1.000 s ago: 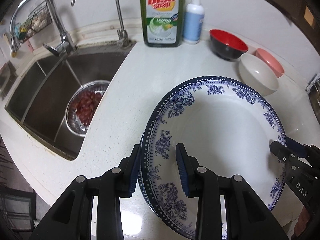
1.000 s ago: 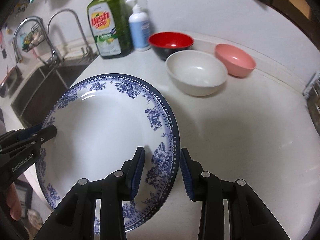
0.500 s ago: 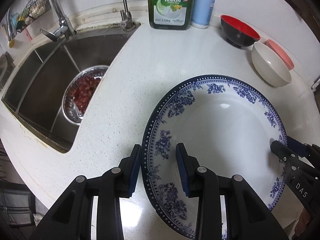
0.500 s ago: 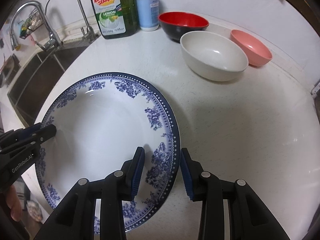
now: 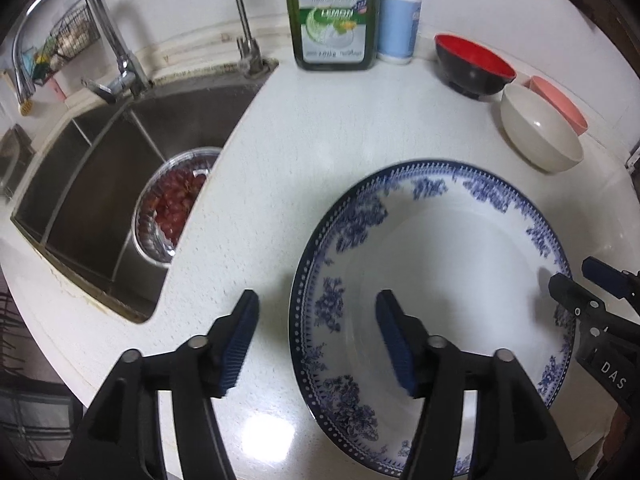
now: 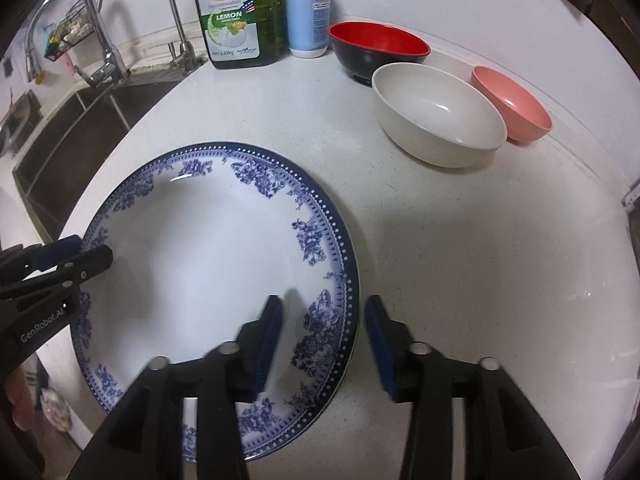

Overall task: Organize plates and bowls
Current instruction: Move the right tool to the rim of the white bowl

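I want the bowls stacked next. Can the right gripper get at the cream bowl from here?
Probably yes: the right gripper is open, and bare counter lies between it and the cream bowl.

A white speckled countertop (image 6: 460, 240) carries everything. A blue-and-white floral plate (image 6: 208, 248) lies flat near its front edge. Toward the back wall stand a green dish soap bottle (image 6: 236, 12) and a white-and-blue pump bottle (image 6: 307, 20). Beside them sit a red-and-black bowl (image 6: 378, 46), a cream bowl (image 6: 438, 114) and a pink bowl (image 6: 512, 104), the last two touching.
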Available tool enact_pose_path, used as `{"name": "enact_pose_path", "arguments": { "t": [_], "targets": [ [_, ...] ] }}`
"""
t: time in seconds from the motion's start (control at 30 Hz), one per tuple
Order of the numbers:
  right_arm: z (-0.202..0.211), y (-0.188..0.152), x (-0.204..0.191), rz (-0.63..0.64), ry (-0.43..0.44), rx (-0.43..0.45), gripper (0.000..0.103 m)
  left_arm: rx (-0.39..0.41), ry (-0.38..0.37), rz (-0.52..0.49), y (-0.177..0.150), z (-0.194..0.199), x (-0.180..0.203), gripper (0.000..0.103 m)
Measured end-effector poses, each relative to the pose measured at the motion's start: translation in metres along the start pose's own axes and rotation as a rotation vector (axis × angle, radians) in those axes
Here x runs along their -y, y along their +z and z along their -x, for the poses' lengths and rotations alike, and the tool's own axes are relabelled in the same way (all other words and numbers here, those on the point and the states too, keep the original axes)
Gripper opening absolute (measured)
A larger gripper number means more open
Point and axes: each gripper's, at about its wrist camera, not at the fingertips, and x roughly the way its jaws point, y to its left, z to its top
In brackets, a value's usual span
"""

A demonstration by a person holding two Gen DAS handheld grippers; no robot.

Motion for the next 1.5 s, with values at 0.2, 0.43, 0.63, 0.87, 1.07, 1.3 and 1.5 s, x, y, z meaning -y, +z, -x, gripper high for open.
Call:
{"name": "enact_pose_path", "arguments": {
  "t": [0.2, 0.43, 0.63, 0.87, 1.07, 1.3, 1.5],
  "targets": [
    [0.015, 0.007, 0.009, -0.023, -0.002, 0.065, 0.053, 0.069, -0.041, -0.052, 0.022, 0.018, 0.013, 0.075],
    [0.036, 0.023, 0.040, -0.095, -0.023, 0.134, 0.053, 0.154, -0.105, -0.178, 0.066, 0.027, 0.053, 0.082],
    [0.041, 0.044, 0.077, -0.197, -0.069, 0.178, 0.053, 0.136, -0.188, -0.245, 0.105, 0.014, 0.089, 0.082],
    [0.028, 0.069, 0.114, -0.292, -0.076, 0.164, 0.053, 0.124, -0.226, -0.291, 0.142, -0.007, 0.124, 0.082],
    [0.010, 0.085, 0.136, -0.293, -0.073, 0.137, 0.053, 0.110, -0.211, -0.281, 0.158, -0.021, 0.143, 0.072],
    [-0.005, 0.099, 0.153, -0.306, -0.043, 0.130, 0.052, 0.070, -0.217, -0.279, 0.174, -0.048, 0.164, 0.065],
    [-0.031, 0.105, 0.167, -0.337, -0.004, 0.085, 0.046, 0.017, -0.223, -0.287, 0.181, -0.074, 0.180, 0.057]
  ]
}}
